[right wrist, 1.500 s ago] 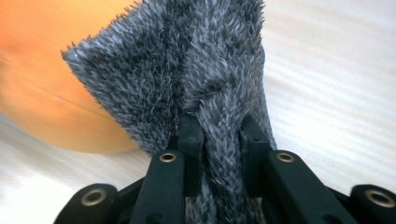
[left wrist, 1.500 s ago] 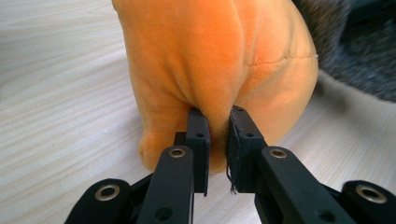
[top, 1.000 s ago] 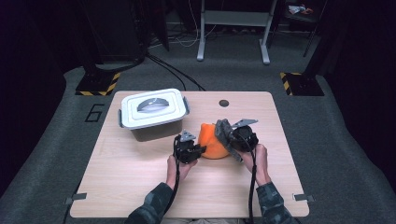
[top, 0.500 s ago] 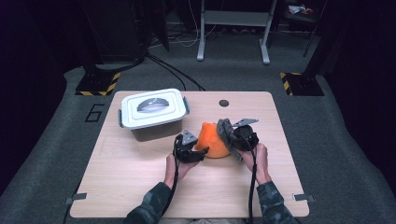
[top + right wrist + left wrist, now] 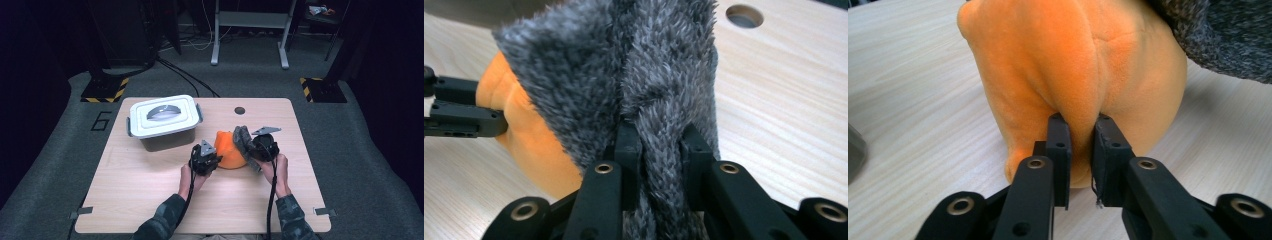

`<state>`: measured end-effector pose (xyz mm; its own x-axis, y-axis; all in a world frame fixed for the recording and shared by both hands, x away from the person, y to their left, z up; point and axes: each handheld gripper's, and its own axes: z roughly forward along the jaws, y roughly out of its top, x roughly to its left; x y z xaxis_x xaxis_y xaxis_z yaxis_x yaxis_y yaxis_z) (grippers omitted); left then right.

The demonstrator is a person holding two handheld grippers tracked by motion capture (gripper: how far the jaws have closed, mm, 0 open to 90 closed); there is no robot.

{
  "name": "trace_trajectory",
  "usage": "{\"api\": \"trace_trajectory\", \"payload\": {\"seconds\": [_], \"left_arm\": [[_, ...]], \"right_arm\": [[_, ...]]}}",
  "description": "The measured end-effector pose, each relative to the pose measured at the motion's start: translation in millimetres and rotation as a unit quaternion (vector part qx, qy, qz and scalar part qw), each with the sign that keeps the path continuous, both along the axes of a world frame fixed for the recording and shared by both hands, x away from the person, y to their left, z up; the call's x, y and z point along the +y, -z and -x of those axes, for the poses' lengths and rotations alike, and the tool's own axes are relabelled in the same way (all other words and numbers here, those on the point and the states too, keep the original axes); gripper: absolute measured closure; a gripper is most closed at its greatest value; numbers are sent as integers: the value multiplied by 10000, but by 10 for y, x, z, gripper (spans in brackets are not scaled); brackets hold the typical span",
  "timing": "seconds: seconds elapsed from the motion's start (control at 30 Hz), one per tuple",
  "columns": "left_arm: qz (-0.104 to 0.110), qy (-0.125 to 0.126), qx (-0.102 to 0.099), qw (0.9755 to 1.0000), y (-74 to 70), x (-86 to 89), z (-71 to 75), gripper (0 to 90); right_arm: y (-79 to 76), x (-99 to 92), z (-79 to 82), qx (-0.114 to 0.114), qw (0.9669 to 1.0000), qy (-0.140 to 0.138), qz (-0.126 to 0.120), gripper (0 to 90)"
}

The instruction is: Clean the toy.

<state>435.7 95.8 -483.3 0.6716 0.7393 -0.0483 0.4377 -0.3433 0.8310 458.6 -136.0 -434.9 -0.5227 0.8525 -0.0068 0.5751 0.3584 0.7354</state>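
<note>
An orange plush toy (image 5: 229,151) lies at the table's middle, with a grey fuzzy part (image 5: 243,139) on its right side. My left gripper (image 5: 215,156) comes at it from the left. Its jaws have just been closing and now pinch a fold of the orange plush (image 5: 1063,60) between the pads; the left gripper (image 5: 1080,124) is shut on it. My right gripper (image 5: 248,146) is shut on the grey fuzzy fabric (image 5: 624,60), which bunches up between the jaws of the right gripper (image 5: 659,134). The orange body (image 5: 519,125) shows behind the grey pile.
A white lidded box (image 5: 162,120) stands on the wooden table (image 5: 150,200) at the back left, close to the left hand. A round hole (image 5: 240,110) sits near the far edge. Stand bases with yellow-black stripes (image 5: 105,91) are on the floor beyond.
Half a second ago the orange plush stood up as a taller cone; now it sits lower and rounder. The left gripper has edged against it. The right gripper has kept still.
</note>
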Motion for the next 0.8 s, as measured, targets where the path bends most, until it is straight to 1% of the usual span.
{"api": "trace_trajectory", "payload": {"seconds": [0.03, 0.07, 0.13, 0.17, 0.2, 0.23, 0.27, 0.33, 0.37, 0.43, 0.47, 0.5, 0.53, 0.57, 0.6, 0.63, 0.73, 0.77, 0.8], "left_arm": [[21, -18, 1, 10000, -13, 0, 4, 813], [33, -19, 49, 10000, -27, -1, 11, 816], [251, -31, 203, 9995, -51, -1, 22, 817], [311, -58, 227, 9992, -66, -7, 30, 817], [394, -42, 287, 9988, -83, -9, 38, 817], [465, -30, 347, 9983, -100, -15, 47, 817], [495, -41, 347, 9982, -116, -22, 60, 816], [566, 25, 418, 9975, -139, -35, 81, 816], [548, 41, 416, 9976, -146, -39, 88, 816], [593, 41, 457, 9972, -138, -53, 95, 816], [539, 43, 480, 9974, -129, -54, 88, 815], [520, 14, 509, 9973, -111, -54, 77, 815], [530, -16, 529, 9972, -90, -50, 68, 815], [518, -26, 510, 9973, -72, -41, 59, 815], [516, -26, 547, 9972, -63, -28, 50, 815], [522, -22, 584, 9969, -58, -19, 45, 815], [489, -41, 553, 9973, -39, -3, 35, 814], [486, -48, 565, 9972, -33, 6, 31, 813], [521, -73, 567, 9970, -22, 14, 25, 813]], "right_arm": [[-29, 3, 15, 5, 10000, 44, -17, 751], [-60, 1, 28, -62, 10000, 1, 15, 750], [-135, 23, 76, -112, 9999, -30, 15, 751], [-174, 38, 100, -192, 9998, -83, 35, 750], [-214, 66, 134, -221, 9997, -75, 44, 751], [-247, 94, 161, -248, 9996, -133, 36, 751], [-275, 123, 183, -271, 9994, -212, 62, 751], [-306, 202, 217, -304, 9990, -330, 91, 751], [-306, 241, 222, -276, 9986, -419, 135, 751], [-259, 323, 201, -187, 9982, -532, 222, 750], [-162, 397, 153, -131, 9976, -561, 387, 751], [-162, 397, 153, -131, 9976, -561, 387, 751], [-126, 415, 135, -148, 9973, -574, 436, 751], [-106, 424, 125, -117, 9976, -554, 398, 752], [-93, 424, 112, -133, 9978, -539, 355, 752], [-91, 421, 109, -99, 9978, -549, 362, 752], [-81, 428, 118, -100, 9981, -495, 361, 753], [-80, 415, 111, -152, 9975, -530, 437, 753], [-77, 407, 116, -119, 9979, -469, 425, 753]]}}
